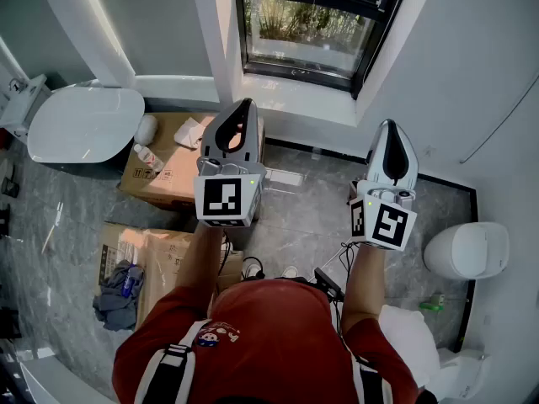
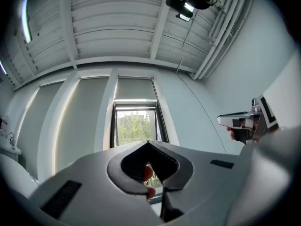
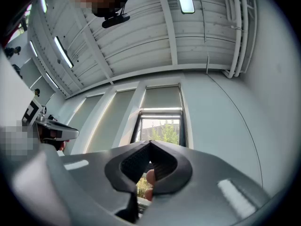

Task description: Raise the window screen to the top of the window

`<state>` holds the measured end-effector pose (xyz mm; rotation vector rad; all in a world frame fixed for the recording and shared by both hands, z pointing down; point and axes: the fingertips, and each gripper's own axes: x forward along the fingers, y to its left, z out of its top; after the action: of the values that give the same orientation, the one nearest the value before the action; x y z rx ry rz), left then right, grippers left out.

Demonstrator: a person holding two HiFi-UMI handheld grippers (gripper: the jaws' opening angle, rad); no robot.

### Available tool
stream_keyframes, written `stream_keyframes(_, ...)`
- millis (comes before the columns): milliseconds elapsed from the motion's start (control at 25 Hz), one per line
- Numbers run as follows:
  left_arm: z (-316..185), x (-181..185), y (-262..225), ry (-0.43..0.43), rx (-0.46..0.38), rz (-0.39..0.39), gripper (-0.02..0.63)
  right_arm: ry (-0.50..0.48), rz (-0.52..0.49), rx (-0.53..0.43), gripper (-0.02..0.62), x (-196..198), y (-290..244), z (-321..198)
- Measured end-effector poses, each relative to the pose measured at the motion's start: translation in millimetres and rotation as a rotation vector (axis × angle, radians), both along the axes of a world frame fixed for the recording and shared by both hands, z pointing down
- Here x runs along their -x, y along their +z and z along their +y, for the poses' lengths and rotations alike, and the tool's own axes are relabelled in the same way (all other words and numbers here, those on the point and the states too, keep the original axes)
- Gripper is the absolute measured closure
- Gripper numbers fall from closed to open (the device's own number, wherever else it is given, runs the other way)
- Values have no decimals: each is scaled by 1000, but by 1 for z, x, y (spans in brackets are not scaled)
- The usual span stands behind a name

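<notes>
Tongs on both hand-held grey grippers are pressed together, tip against tip, with nothing pinched. The left tongs and the right tongs both slant upward toward the black-framed window set in the white wall. In the head view, the left tongs appear below the window's lower left corner. The right tongs appear lower and further right, in front of the white wall. Neither touches the frame.

The window screen lies inside that black frame, straight ahead of both tongs and well apart from them. Green foliage shows through the opening. The mesh cannot be told from the glass, so the height of the screen cannot be read. A pale grey panel fills the recess directly above the frame.

The person in a red shirt stands on the grey marble floor. Two open brown cardboard boxes stand on the floor to the left, near a white oval-lidded fixture. A white rounded fixture stands at the right.
</notes>
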<state>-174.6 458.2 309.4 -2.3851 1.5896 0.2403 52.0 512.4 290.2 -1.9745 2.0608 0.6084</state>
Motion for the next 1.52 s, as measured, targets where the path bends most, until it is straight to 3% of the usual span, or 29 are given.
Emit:
stream_keyframes(440,-9,-42,7,23,18,3,600,-19,-2,29,586,-28,11,-11)
stream_keyframes(960,-12,-110,22,4,45,-35,600,-30,-75,54,586,-105,42,-14)
stream_keyframes(1320,-47,-125,21,23,26,-38,600,-13,-75,68,586,-117,49,-41)
stream_keyframes(1520,-80,-115,22,25,22,-16,600,-5,-38,69,586,-103,46,-71)
